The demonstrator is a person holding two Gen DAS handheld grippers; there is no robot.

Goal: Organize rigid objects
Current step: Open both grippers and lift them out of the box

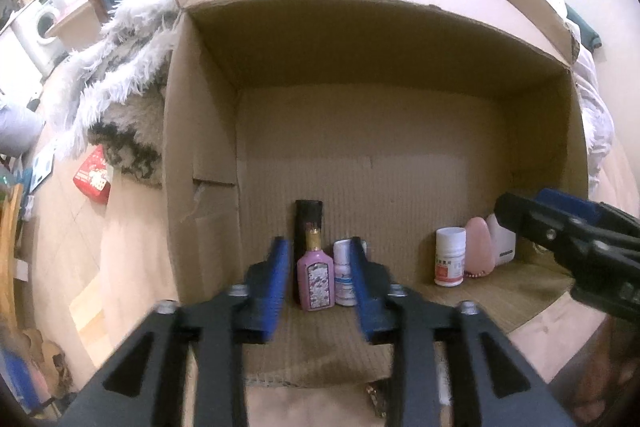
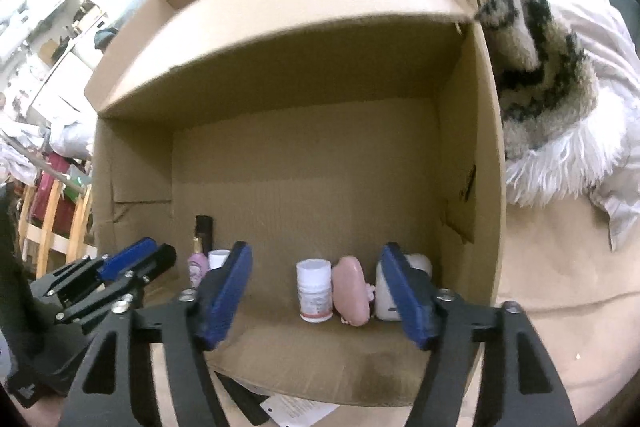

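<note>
Both tongs released, gripping nothing. Between the left gripper [image 1: 318,267] pads, apart from them: pink bottle [image 1: 315,277], small white bottle [image 1: 345,277], black can [image 1: 308,217] behind. Ahead of the right gripper [image 2: 316,293]: pill bottle [image 2: 314,289], pink oval piece [image 2: 352,289], white container [image 2: 418,263]. Lined along the cardboard box [image 2: 304,163] front, presumably for tidy rows.

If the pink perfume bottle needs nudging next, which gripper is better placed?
Left. The left gripper already frames the pink perfume bottle between its open fingers, while the right gripper faces the white pill bottle group further right in the cardboard box.
</note>
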